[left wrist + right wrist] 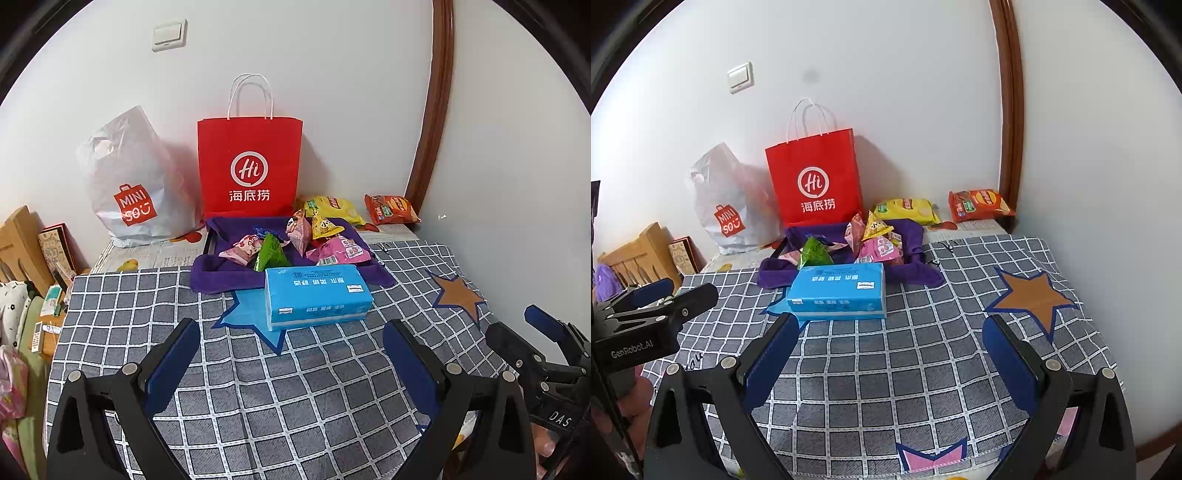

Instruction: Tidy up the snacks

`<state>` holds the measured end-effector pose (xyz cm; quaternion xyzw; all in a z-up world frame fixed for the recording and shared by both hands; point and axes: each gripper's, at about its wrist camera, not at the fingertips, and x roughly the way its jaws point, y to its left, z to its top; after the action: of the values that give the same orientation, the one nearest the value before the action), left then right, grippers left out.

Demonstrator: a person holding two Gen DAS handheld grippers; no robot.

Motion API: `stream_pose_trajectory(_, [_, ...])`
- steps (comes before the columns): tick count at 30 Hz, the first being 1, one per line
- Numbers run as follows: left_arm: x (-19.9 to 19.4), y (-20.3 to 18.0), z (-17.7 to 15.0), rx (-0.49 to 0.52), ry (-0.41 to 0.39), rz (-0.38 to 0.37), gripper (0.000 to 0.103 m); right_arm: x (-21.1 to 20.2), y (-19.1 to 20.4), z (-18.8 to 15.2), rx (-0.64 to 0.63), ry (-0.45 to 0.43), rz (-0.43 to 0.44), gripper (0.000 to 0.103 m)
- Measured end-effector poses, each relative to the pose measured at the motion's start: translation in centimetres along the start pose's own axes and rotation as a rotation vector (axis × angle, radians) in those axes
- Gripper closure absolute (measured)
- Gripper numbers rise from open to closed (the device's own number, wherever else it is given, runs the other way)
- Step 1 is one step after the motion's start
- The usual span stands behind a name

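Observation:
Several small snack packets, pink [243, 251] [882, 249], green [269, 253] [812, 253] and yellow [325, 226] [875, 226], lie in a purple cloth-lined tray [218, 275] [775, 271] at the table's far side. A yellow chip bag [334, 206] [907, 208] and a red chip bag [391, 209] [979, 205] lie behind it by the wall. My left gripper [291, 332] is open and empty, low over the checked cloth. My right gripper [890, 328] is open and empty too; it shows at the right edge of the left wrist view [517, 325].
A blue tissue pack [317, 295] [838, 291] lies in front of the tray. A red paper bag [249, 166] [814, 181] and a white plastic bag [129, 184] [727, 206] stand against the wall. Wooden items and books [29, 243] crowd the left edge.

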<state>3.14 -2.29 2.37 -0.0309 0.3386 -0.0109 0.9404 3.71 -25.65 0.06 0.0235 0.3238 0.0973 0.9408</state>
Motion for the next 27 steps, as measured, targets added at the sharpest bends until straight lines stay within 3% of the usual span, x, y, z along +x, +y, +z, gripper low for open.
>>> stream_pose_trajectory(27, [-0.23,-0.05,0.12,0.0,-0.003,0.0,0.003,-0.38,0.02,0.07,0.0,-0.003,0.001,0.004])
